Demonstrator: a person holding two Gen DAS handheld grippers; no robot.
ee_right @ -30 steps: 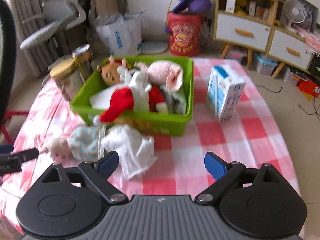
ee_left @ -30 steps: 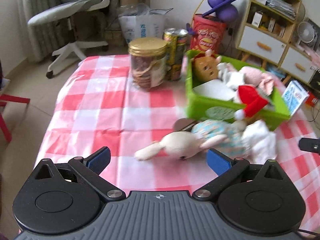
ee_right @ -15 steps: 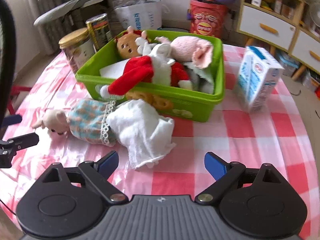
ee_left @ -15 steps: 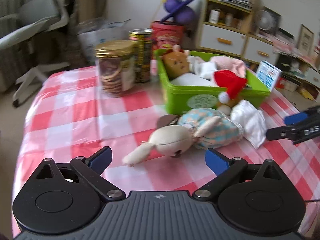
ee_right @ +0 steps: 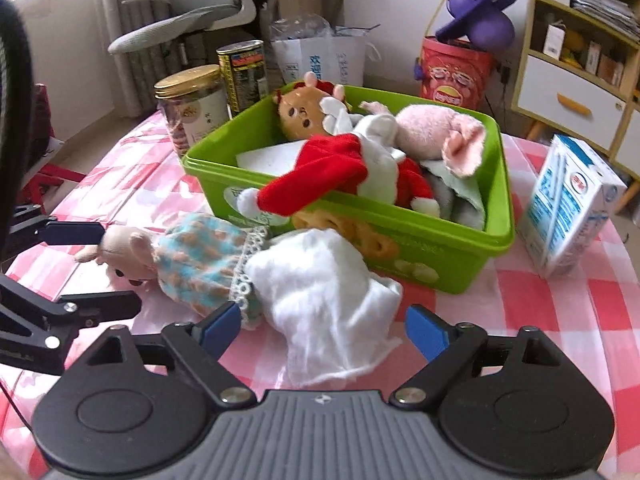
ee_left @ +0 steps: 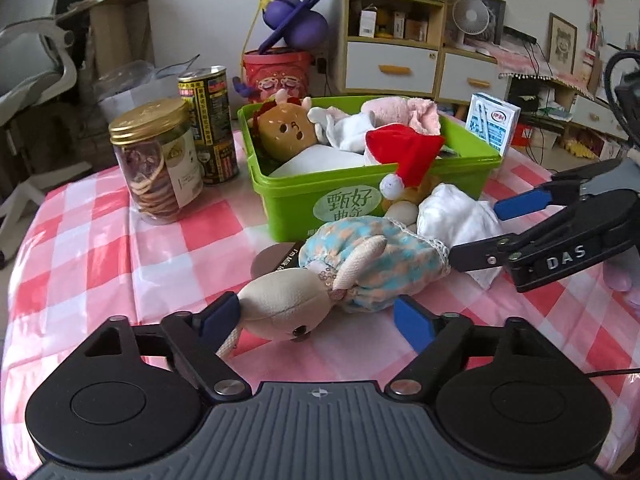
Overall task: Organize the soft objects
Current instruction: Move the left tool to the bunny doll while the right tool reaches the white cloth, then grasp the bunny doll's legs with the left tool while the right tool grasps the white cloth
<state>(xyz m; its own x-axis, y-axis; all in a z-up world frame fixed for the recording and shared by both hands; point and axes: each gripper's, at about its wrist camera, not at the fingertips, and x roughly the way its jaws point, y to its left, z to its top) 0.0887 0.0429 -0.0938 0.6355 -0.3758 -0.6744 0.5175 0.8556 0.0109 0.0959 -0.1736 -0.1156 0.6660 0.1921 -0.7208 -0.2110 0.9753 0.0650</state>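
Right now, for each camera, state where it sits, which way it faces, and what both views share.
Left wrist: sits on the left claw, looking down and forward over the rabbit doll toward the green bin; its own open jaws straddle the doll's head, and the right claw enters from the right.
Right wrist: sits on the right claw, facing the doll's white skirt; the left claw shows at left.
Shared: doll, bin, cookie jar, milk carton.

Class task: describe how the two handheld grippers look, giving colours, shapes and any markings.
The left gripper and the right gripper look alike: black linkage arms on round black hubs, blue pads on the fingertips, a ribbed grey body, silver pivot screws. White letters "DAS" mark the right gripper's side.
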